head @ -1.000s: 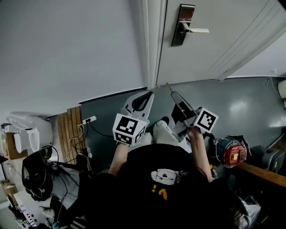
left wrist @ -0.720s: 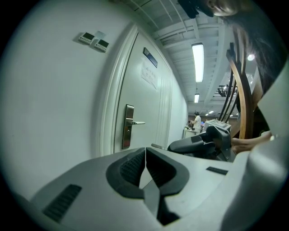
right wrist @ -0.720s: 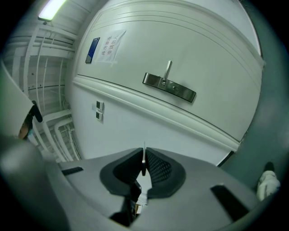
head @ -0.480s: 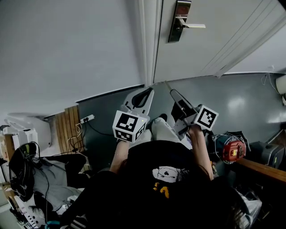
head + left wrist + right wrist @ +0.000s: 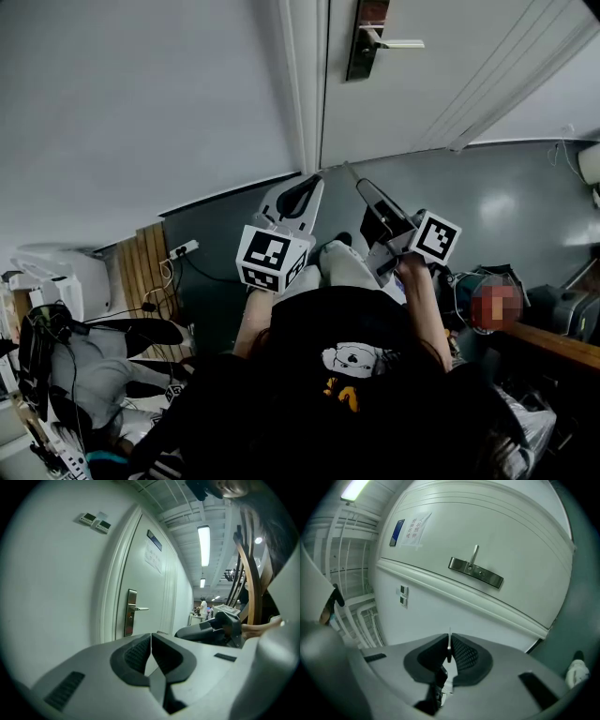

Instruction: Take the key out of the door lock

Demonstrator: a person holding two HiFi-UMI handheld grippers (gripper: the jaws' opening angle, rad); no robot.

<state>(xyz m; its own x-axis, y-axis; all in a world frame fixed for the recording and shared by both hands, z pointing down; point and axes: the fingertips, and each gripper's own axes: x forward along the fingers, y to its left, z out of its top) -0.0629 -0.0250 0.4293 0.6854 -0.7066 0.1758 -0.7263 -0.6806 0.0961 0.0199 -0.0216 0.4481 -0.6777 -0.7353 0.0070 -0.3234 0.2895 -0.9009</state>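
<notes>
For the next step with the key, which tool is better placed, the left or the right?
Right. The right tool is shut on a thin metal blade, apparently the key, which is clear of the door lock. The left tool is shut with nothing between its jaws.

Two grippers, one key, one door

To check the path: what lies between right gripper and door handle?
Nothing: only bare wall and door from right gripper to handle, seen in its own view.
</notes>
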